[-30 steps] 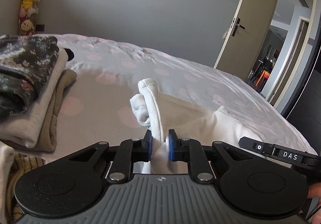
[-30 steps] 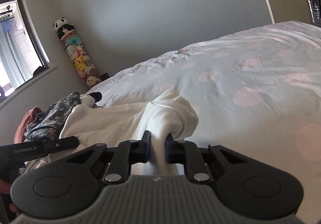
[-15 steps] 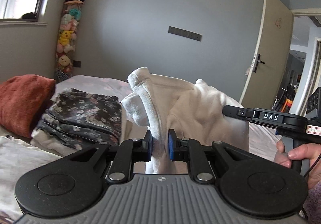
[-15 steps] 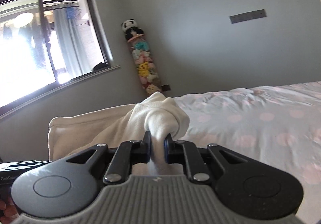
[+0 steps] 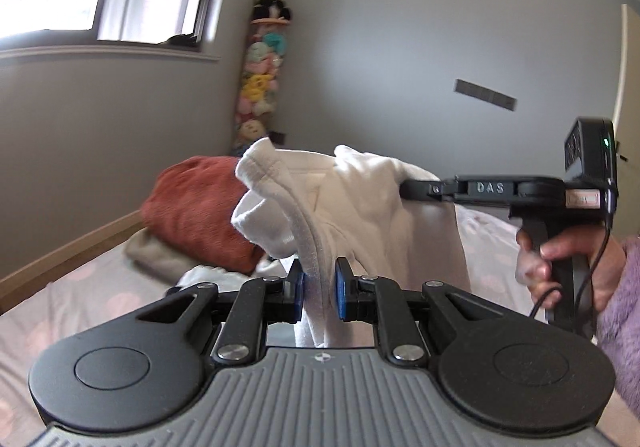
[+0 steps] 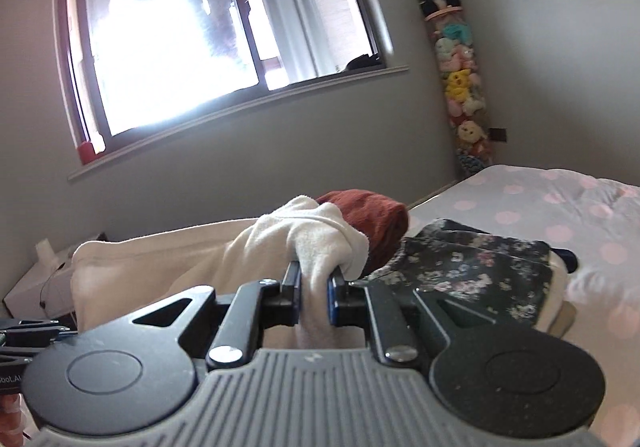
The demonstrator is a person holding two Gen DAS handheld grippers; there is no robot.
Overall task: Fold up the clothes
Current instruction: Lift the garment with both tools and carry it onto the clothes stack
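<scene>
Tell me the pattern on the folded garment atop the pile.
Dark fabric with small pale flowers: folded garment, clearest in the right wrist view.

The left gripper (image 5: 319, 284) pinches a white garment (image 5: 360, 207) held up above the bed (image 5: 80, 307). To the right, the right gripper (image 5: 412, 189) clamps its far edge. A rust cushion (image 5: 192, 211) lies far left.

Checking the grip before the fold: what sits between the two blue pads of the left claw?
A thick seamed edge of the white fleece garment is pinched between the left claw pads, shown in the left wrist view; nothing else is there.
</scene>
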